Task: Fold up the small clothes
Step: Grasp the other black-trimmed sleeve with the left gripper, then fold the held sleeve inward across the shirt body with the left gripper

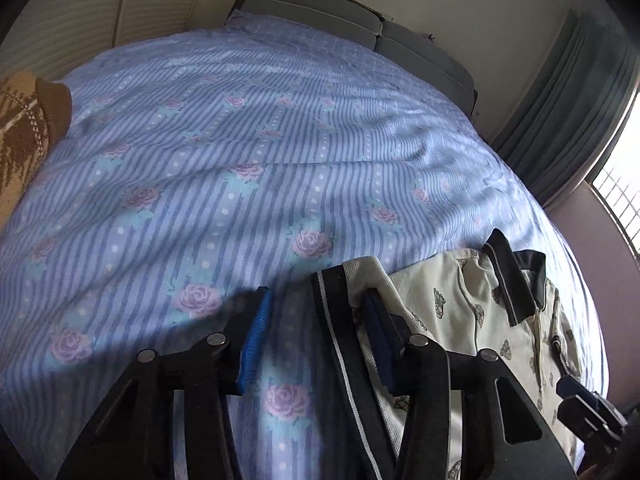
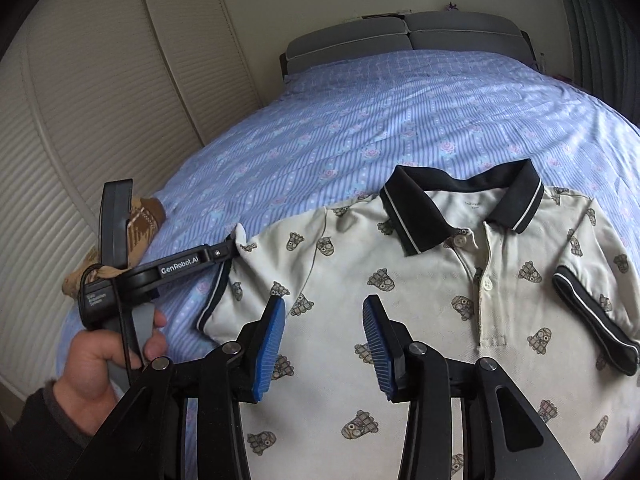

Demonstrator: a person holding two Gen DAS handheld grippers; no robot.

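Observation:
A cream polo shirt (image 2: 420, 280) with a black collar (image 2: 460, 204) and small printed figures lies face up on the bed. Its right sleeve (image 2: 592, 308) is folded in over the chest. My left gripper (image 1: 316, 316) is open at the shirt's left sleeve; the black sleeve cuff (image 1: 340, 352) lies between its blue pads (image 1: 256, 336). In the right wrist view the left gripper (image 2: 234, 246) touches that sleeve's edge. My right gripper (image 2: 324, 320) is open and empty, above the shirt's lower chest.
The bed has a blue striped floral sheet (image 1: 240, 160) and a grey headboard (image 2: 400, 36). A brown patterned knit garment (image 1: 24, 128) lies at the left edge of the bed. A cream louvred wardrobe (image 2: 100, 100) stands on the left, curtains and a window (image 1: 620, 184) on the right.

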